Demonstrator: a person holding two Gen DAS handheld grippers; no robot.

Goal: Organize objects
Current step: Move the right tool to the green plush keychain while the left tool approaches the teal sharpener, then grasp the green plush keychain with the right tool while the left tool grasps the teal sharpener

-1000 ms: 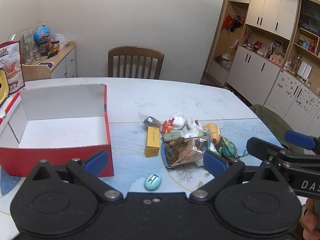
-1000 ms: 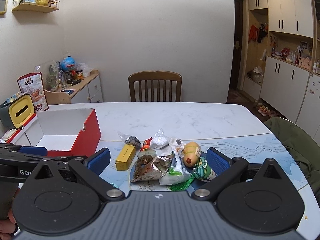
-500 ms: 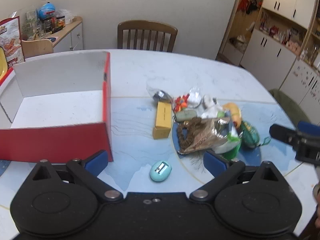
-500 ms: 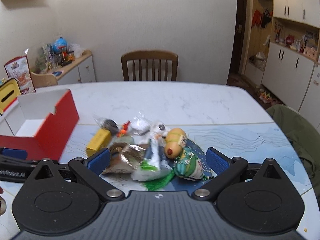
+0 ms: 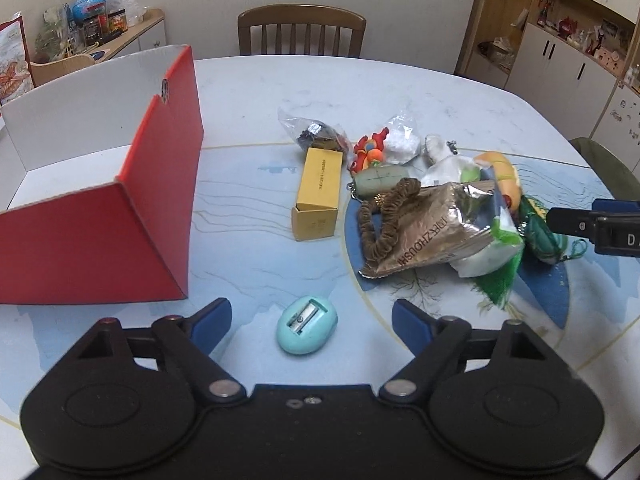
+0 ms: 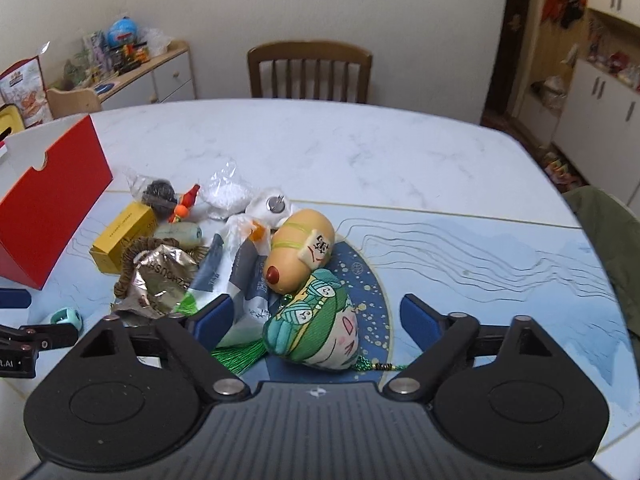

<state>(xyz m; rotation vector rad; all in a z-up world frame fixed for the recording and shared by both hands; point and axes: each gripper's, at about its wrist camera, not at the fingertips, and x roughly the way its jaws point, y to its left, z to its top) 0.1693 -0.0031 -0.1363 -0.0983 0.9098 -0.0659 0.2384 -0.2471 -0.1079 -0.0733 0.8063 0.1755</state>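
My left gripper (image 5: pixel 310 320) is open, its blue pads on either side of a teal egg-shaped pencil sharpener (image 5: pixel 306 331) lying on the table. My right gripper (image 6: pixel 316 320) is open around a green embroidered sachet (image 6: pixel 316 334) with a tassel. Behind the sachet lie a tan plush toy (image 6: pixel 298 254), a silver foil bag (image 5: pixel 424 230), a yellow box (image 5: pixel 319 193) and several small bagged items. An open red cardboard box (image 5: pixel 108 216) with a white inside stands at the left.
A wooden chair (image 5: pixel 300 30) stands at the table's far side. A sideboard with jars (image 5: pixel 100 28) is at the back left and white cupboards (image 5: pixel 572 56) at the right. The table's far half (image 6: pixel 320 140) is bare marble.
Both grippers have moved forward and down toward the table. The sharpener now sits between the left pads and the green sachet between the right pads. Nothing has been gripped.
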